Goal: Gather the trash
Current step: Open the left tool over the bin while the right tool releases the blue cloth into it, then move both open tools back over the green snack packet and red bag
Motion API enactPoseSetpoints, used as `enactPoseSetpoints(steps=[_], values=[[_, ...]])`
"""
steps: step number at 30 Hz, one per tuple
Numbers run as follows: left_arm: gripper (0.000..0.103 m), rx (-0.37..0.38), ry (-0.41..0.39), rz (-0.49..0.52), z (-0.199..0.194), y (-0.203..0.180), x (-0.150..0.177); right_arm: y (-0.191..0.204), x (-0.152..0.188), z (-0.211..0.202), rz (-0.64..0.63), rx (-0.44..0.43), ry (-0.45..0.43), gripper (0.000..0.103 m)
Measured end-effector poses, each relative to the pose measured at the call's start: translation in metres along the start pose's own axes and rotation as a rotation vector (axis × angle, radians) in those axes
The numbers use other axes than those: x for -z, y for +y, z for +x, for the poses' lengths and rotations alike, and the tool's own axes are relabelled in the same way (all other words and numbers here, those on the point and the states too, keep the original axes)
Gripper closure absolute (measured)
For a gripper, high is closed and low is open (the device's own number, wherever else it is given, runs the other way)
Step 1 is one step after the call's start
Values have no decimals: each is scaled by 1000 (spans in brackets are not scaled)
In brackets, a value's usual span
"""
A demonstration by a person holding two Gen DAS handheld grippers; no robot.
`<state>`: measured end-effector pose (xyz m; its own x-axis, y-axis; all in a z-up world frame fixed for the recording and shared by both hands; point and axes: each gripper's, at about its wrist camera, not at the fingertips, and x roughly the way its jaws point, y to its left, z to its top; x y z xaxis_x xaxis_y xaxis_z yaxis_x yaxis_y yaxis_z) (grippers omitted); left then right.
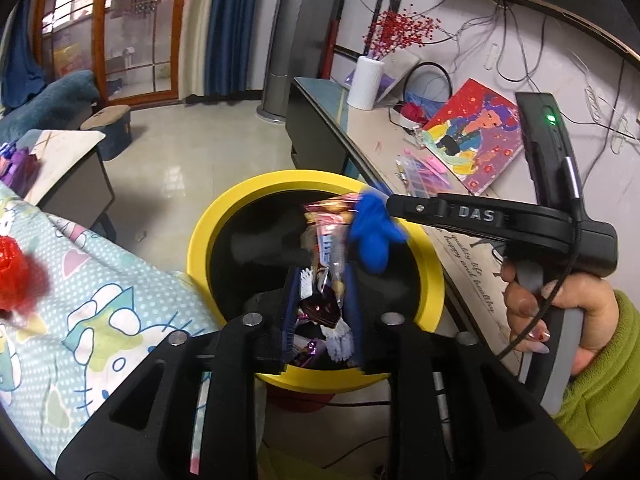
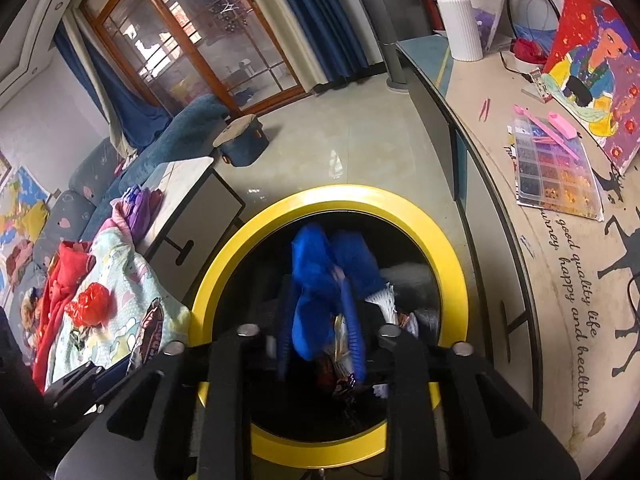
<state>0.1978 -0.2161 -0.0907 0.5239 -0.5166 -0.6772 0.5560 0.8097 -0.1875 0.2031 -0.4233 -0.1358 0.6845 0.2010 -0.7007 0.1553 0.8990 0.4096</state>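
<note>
Both grippers hover over the yellow-rimmed bin (image 2: 452,264). The left gripper (image 1: 320,300) has its fingers loosening around snack wrappers (image 1: 326,264); the right gripper (image 2: 320,320) likewise around a blue crumpled piece (image 2: 316,272) (blurred). Either load could snag on the pads or glance off the rim onto the floor.

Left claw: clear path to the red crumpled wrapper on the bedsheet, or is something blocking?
Probably yes. The red crumpled wrapper lies bare on the cartoon bedsheet with nothing on it. The left claw is over the yellow-rimmed bin with snack wrappers between its fingers, so those must drop first.
</note>
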Motion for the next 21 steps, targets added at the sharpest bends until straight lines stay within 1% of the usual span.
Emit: enactPoseSetpoints(steps=[2, 3, 5, 6, 8, 11, 15, 17, 19, 21], values=[[62, -11, -6, -12, -1, 4, 0, -2, -1, -1, 12, -1, -5, 71], [58, -17, -10, -20, -3, 6, 0, -3, -1, -2, 14, 2, -11, 68], [45, -33, -24, -36, -7, 10, -1, -3, -1, -5, 15, -2, -19, 64], [42, -36, -29, -44, -8, 11, -2, -2, -1, -7, 15, -3, -27, 63], [31, -45, -41, -59, -13, 15, -1, 2, -2, -9, 7, -6, -33, 61], [25, -70, -57, -70, -21, 19, -1, 10, -2, -13, -17, -16, -46, 58], [21, -116, -78, -81, -35, 27, -1, 29, 0, -20, -61, -38, -57, 54], [14, -127, -86, -92, -40, 31, -1, 39, 1, -22, -83, -50, -59, 52], [13, -136, -101, -110, -48, 37, -1, 51, 4, -25, -104, -70, -66, 52], [11, -161, -115, -118, -56, 42, 0, 62, 5, -30, -125, -93, -79, 48]])
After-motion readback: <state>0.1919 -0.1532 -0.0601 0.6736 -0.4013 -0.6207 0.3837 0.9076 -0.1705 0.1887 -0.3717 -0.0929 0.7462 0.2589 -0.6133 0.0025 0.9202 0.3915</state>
